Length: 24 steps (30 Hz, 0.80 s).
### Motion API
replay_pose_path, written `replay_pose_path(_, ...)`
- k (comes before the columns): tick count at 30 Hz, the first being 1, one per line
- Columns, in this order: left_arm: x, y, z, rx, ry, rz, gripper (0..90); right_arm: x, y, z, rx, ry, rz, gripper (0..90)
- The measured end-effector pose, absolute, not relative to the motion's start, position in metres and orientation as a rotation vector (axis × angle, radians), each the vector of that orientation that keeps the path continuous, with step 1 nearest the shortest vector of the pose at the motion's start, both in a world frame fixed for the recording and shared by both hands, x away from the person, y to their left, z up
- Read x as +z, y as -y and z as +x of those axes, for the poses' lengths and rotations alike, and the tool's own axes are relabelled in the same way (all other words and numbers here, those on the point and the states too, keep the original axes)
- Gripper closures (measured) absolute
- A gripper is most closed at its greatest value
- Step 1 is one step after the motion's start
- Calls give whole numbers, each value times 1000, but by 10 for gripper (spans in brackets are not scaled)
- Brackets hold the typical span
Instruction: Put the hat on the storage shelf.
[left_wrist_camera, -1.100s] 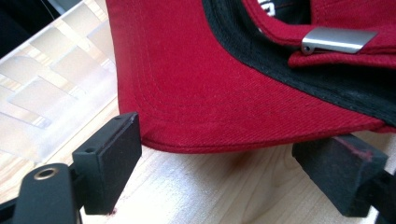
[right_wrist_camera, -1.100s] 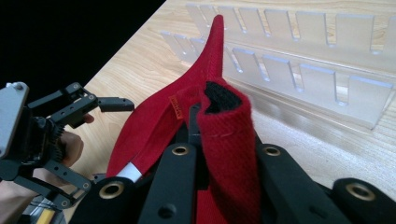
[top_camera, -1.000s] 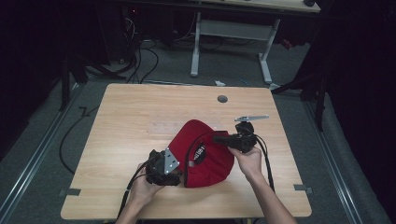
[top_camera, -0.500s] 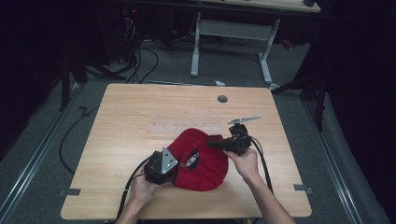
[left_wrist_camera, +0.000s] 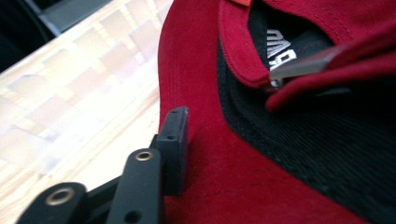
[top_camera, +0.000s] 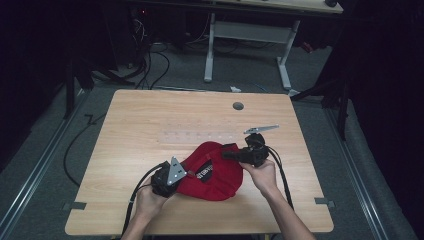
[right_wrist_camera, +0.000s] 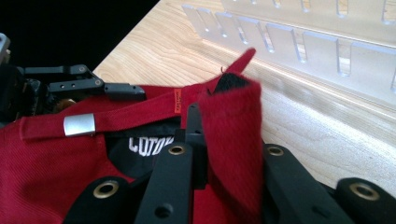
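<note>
High view: the red fabric cap with black lining [top_camera: 212, 172] is clamped by the left gripper [top_camera: 181, 175] and the right gripper [top_camera: 227, 154]; even tension is advised while folding.

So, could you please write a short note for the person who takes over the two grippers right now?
Left gripper: shut on the near-left edge of the red cap; one jaw shows on top of the fabric in its own view.
Right gripper: shut on a fold of the cap's far edge, lifted off the table.
The cap lies inside-up, black lining and strap with metal clasp showing. A clear slotted strip lies beyond it.
Done: both edges gripped.
Left: probably folding or flattening the cap; keep both grips steady.
</note>
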State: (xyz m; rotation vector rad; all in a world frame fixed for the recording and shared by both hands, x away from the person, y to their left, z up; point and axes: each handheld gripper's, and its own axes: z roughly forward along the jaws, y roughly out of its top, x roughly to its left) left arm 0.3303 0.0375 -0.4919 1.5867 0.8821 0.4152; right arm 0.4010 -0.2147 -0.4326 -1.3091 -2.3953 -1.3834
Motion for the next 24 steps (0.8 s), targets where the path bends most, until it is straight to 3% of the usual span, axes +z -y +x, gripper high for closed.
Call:
replay_pose_path(13, -486, -33, 319, 353, -810, 1689, 812, -435, 224, 402, -1455, 2365, -1315, 737)
replay_pose_path(24, -476, -38, 313, 348, -783, 1655, 850, -424, 248, 394, -1595, 2346, -1373, 528)
